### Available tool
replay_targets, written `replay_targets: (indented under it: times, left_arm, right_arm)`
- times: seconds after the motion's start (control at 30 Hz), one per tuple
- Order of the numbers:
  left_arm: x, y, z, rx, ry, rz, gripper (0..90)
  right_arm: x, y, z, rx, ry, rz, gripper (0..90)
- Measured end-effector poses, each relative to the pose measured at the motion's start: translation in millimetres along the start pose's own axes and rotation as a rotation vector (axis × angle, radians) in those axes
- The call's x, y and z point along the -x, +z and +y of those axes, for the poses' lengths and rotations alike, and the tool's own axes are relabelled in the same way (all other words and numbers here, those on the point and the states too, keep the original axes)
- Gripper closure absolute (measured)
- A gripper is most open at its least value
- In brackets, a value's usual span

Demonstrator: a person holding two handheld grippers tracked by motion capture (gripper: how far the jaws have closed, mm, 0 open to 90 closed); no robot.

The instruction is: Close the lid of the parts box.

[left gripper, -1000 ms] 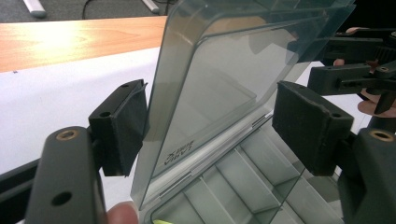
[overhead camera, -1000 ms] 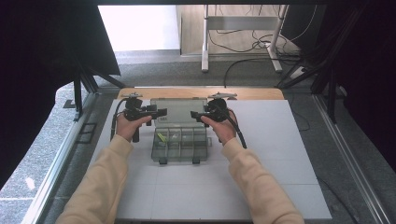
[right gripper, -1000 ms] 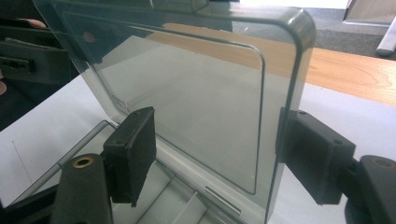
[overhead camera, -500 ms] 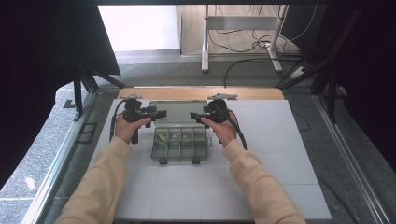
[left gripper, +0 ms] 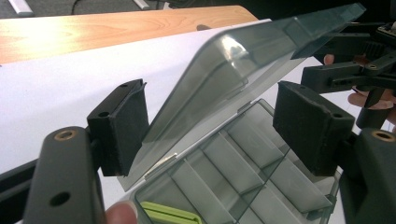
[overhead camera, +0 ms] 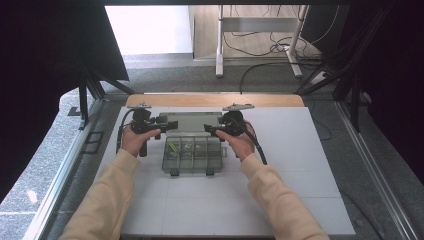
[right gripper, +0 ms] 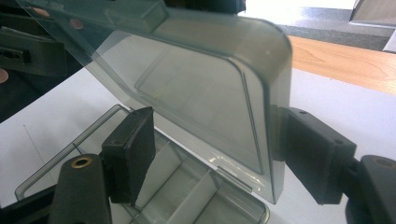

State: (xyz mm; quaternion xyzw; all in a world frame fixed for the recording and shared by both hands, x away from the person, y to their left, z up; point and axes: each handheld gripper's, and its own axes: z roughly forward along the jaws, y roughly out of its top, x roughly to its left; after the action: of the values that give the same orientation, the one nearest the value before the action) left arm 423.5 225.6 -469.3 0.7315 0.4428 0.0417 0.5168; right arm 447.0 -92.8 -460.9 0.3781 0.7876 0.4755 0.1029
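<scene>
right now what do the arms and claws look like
Both arms wear pale yellow long sleeves. Each hand holds a black claw: left claw, right claw. Each has two blocky black pads, brass-coloured pivot pins, a grey three-cornered plate on top and a trailing black cable.

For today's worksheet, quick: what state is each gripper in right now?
Left gripper: open, astride the raised smoky clear plastic lid of the compartment box, not pressing.
Right gripper: open, astride that lid.

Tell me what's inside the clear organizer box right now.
The organizer box has divided compartments; a yellow-green item lies in one near the left end, and small pieces beside it can't be identified. The raised lid tints some compartments.
</scene>
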Motion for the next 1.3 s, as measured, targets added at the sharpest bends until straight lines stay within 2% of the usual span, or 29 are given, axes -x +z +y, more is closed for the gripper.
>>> replay_targets:
  times: [0.17,0.43,0.57,0.77,0.9,1.03,1.13,1.3]
  left_arm:
    - [0.9,-0.9,-2.4,0.004,0.000,-0.005,26.6]
    - [1.1,-1.3,-3.0,0.005,0.004,-0.002,25.5]
    - [1.3,-3.9,-3.4,0.005,0.004,0.015,23.2]
    - [3.1,-17.2,-6.3,0.002,0.026,0.038,20.6]
    - [3.6,-29.7,-13.7,-0.009,0.037,0.063,19.0]
    - [-0.5,-40.9,-23.5,-0.020,0.027,0.084,18.4]
    - [-6.2,-45.2,-29.5,-0.036,0.020,0.125,20.4]
    - [-15.4,-48.6,-31.5,-0.030,-0.018,0.166,37.1]
  right_arm:
    - [-1.8,-1.8,-0.8,0.000,-0.018,0.004,27.4]
    - [-1.9,-2.2,-0.8,0.002,-0.020,0.005,27.6]
    - [-1.7,-2.3,-1.0,0.002,-0.023,0.004,27.7]
    - [-0.2,-1.6,-1.4,0.004,-0.025,0.007,27.8]
    - [0.4,-1.0,-1.7,0.005,-0.023,0.007,27.8]
    - [1.0,-0.6,-1.7,0.006,-0.023,0.006,27.8]
    - [1.2,-0.4,-1.8,0.006,-0.022,0.005,27.8]
    - [1.4,-0.3,-1.9,0.005,-0.021,0.008,27.8]
